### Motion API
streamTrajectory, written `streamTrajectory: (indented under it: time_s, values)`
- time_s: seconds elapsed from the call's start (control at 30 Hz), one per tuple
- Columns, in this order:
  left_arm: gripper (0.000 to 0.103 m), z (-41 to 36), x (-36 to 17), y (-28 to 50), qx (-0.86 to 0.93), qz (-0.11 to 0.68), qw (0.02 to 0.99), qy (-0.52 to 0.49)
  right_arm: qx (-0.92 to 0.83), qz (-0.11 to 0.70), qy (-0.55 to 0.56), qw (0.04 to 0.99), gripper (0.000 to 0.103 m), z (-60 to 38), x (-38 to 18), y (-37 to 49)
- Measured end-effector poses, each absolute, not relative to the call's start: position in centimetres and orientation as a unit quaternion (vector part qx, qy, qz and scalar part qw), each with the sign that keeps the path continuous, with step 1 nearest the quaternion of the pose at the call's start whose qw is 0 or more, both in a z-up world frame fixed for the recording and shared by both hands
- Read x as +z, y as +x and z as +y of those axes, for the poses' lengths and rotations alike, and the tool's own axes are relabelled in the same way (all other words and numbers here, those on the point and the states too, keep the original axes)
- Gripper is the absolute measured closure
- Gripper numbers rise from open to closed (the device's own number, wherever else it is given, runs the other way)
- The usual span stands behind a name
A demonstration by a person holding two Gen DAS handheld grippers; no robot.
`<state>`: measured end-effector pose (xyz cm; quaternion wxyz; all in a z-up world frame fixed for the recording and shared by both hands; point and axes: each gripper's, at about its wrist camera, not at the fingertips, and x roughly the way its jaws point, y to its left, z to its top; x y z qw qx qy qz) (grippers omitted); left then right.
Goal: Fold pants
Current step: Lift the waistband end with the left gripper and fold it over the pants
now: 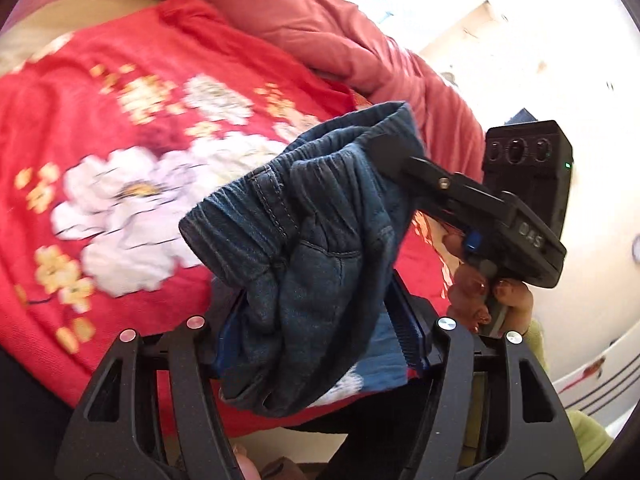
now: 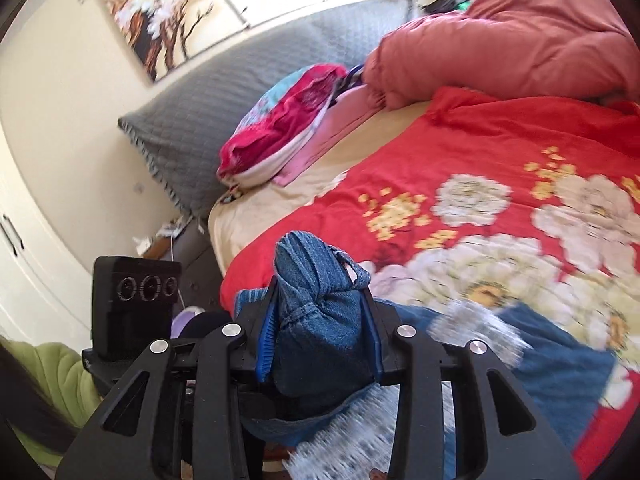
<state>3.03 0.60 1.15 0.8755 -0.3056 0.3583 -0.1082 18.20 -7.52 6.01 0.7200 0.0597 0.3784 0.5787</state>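
Seen from left wrist cam: left gripper (image 1: 316, 332) partway open, its 2 blue-padded fingers (image 1: 404, 336) flanking a bunched wad of dark blue denim pants (image 1: 304, 248); cloth fills the gap and looks pinched between the pads. Pants lifted clear of the bed, elastic waistband up top, loose end drooping below the fingers. Up and to the right, right gripper (image 1: 384, 152) biting the waistband's far edge, jaws hidden in the cloth, held by a hand (image 1: 480, 292) with a green sleeve (image 1: 576, 428) at far right. Behind: red floral bedspread (image 1: 120, 140), pink duvet (image 1: 320, 28) heaped beyond.

Seen from right wrist cam: at far left, back of the left gripper's black camera block (image 2: 136, 304), green sleeve (image 2: 60, 372) under it. At centre, right gripper (image 2: 320, 320) narrowed, 2 blue pads clamped on a fold of the pants (image 2: 320, 312), a belt loop sticking up above the fingers. More denim hanging below the tool. To the right, red floral bedspread (image 2: 500, 184), w/ a blue patch (image 2: 560, 356) on it. Farther back: grey pillow (image 2: 224, 92), folded clothes (image 2: 288, 128), pink duvet (image 2: 520, 36).
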Motion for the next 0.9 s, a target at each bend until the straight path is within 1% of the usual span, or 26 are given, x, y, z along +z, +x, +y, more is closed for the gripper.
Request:
streamTrajectory:
  time_s: [0.13,0.2,0.27,0.33,0.4,0.47,0.57,0.63,0.8,0.9]
  values:
    - [0.047,-2.1,1.7,4.4,-0.113,0.36,0.884,-0.275,0.563,0.373,0.074,0.734,0.067,-10.8,5.6,18.8]
    - [0.047,-3.0,1.6,5.1,-0.119,0.363,0.884,-0.271,0.555,0.374,0.09,0.738,0.057,-12.6,5.1,19.0]
    - [0.047,-3.9,1.4,6.1,-0.127,0.364,0.883,-0.268,0.544,0.372,0.101,0.745,0.042,-14.1,4.7,19.0]
    - [0.047,-4.8,1.2,6.6,-0.146,0.363,0.88,-0.27,0.529,0.367,0.118,0.756,0.037,-16.1,4.2,19.1]
    - [0.047,-5.8,0.9,6.7,-0.173,0.363,0.876,-0.265,0.513,0.367,0.141,0.763,0.027,-18.2,3.6,19.3]
    - [0.047,-7.0,0.2,6.8,-0.205,0.377,0.866,-0.257,0.485,0.377,0.149,0.775,0.027,-20.2,2.3,19.3]
    - [0.047,-7.9,-1.0,6.7,-0.189,0.397,0.868,-0.232,0.446,0.399,0.138,0.789,0.027,-21.3,0.8,18.6]
    - [0.047,-8.4,-1.8,6.7,-0.185,0.406,0.867,-0.225,0.439,0.398,0.124,0.796,0.027,-21.3,0.6,18.0]
    - [0.047,-9.6,-2.3,6.3,-0.185,0.417,0.867,-0.2,0.429,0.399,0.05,0.809,0.027,-18.8,0.7,16.3]
    - [0.047,-9.3,-2.5,6.1,-0.183,0.42,0.865,-0.202,0.399,0.42,-0.014,0.815,0.027,-17.4,-0.9,15.8]
